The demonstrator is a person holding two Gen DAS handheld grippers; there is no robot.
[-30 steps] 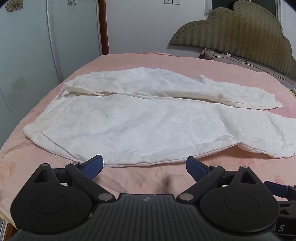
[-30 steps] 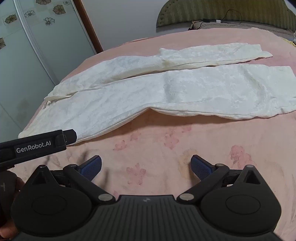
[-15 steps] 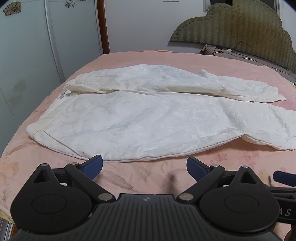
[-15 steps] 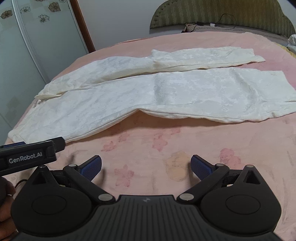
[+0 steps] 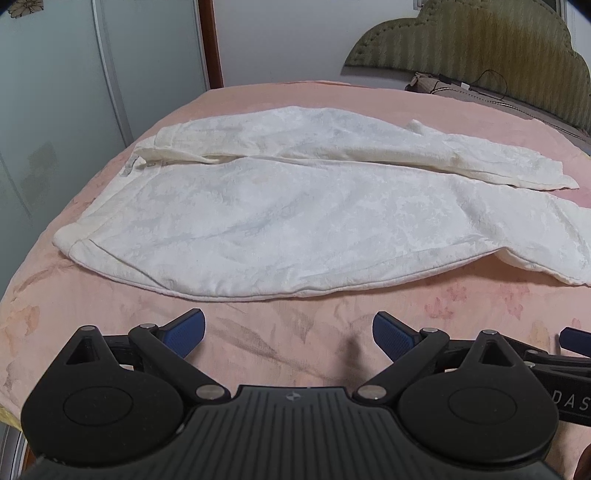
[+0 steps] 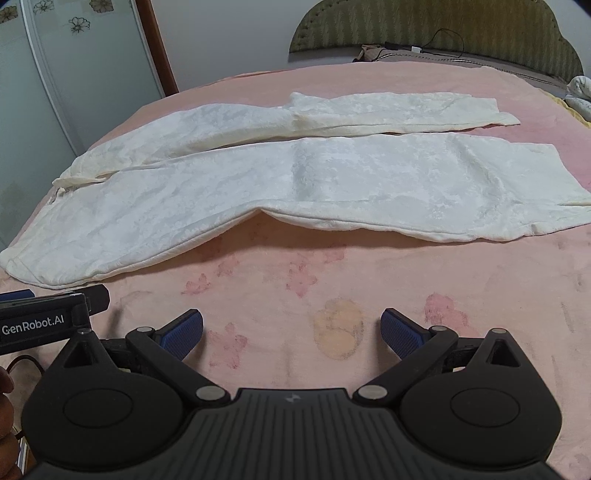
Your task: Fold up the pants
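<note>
a pink floral bedspread [image 6: 332,295] is seen covering the whole bed, with a padded olive headboard [image 6: 443,33] at the far end and pale sliding doors [image 5: 74,92] printed with flowers on the left side.

the white pants [image 5: 295,221] are laid out flat across the bedspread, unfolded. the waistband [image 5: 85,236] is noted at the left, the two legs running to the right; the far leg [image 6: 406,114] lies apart from the near leg [image 6: 424,184], a strip of pink showing between the cuffs. the near edge is humped slightly at the crotch [image 6: 262,214].

handling, judged: the cloth is taken to be light, soft and limp, faintly textured, not slippery and not fragile. it is expected to sag and drag when lifted from one point only. hold is best taken at the near waistband corner with one tool and at the near leg cuff [image 6: 546,221] with the other, so the near leg can be carried over the far one.

the left gripper [image 5: 288,332] is held just short of the near edge, fingers spread wide, nothing between them. the right gripper [image 6: 291,332] is held over bare bedspread, well short of the cloth, fingers likewise spread and empty.

writing: "genrobot.ai" is read on the side of the left tool in the right wrist view; "das" is read partly, cut off, at the edge of the left wrist view.
</note>
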